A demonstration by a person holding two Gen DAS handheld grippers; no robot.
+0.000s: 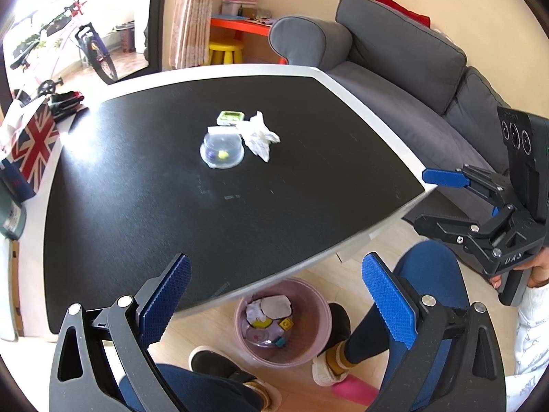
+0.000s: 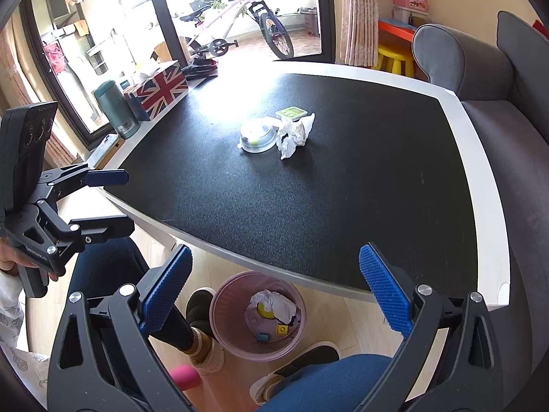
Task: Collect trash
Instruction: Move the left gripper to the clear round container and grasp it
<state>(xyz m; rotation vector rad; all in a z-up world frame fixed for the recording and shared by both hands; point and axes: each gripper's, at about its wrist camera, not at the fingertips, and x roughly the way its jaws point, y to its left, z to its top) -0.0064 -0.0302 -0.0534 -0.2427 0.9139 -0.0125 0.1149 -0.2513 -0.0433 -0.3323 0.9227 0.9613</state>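
On the black table top (image 1: pixel 171 206) lie a crumpled white tissue (image 1: pixel 260 135), an upturned clear plastic bowl (image 1: pixel 222 151) with small bits under it, and a small green-and-white packet (image 1: pixel 230 117). They also show in the right wrist view: tissue (image 2: pixel 294 134), bowl (image 2: pixel 258 135), packet (image 2: pixel 291 113). A pink trash bin (image 1: pixel 319 309) with trash inside stands on the floor under the near table edge; it also shows in the right wrist view (image 2: pixel 223 312). My left gripper (image 1: pixel 276 295) is open and empty above the bin. My right gripper (image 2: pixel 274 288) is open and empty, also near the table's front edge.
A Union Jack tissue box (image 1: pixel 34 144) and a green flask (image 2: pixel 116 110) stand at the table's left edge. A grey sofa (image 1: pixel 394 68) lies along the right side. The person's legs and slippers (image 1: pixel 219 365) flank the bin. A bicycle (image 2: pixel 240 17) stands beyond the glass door.
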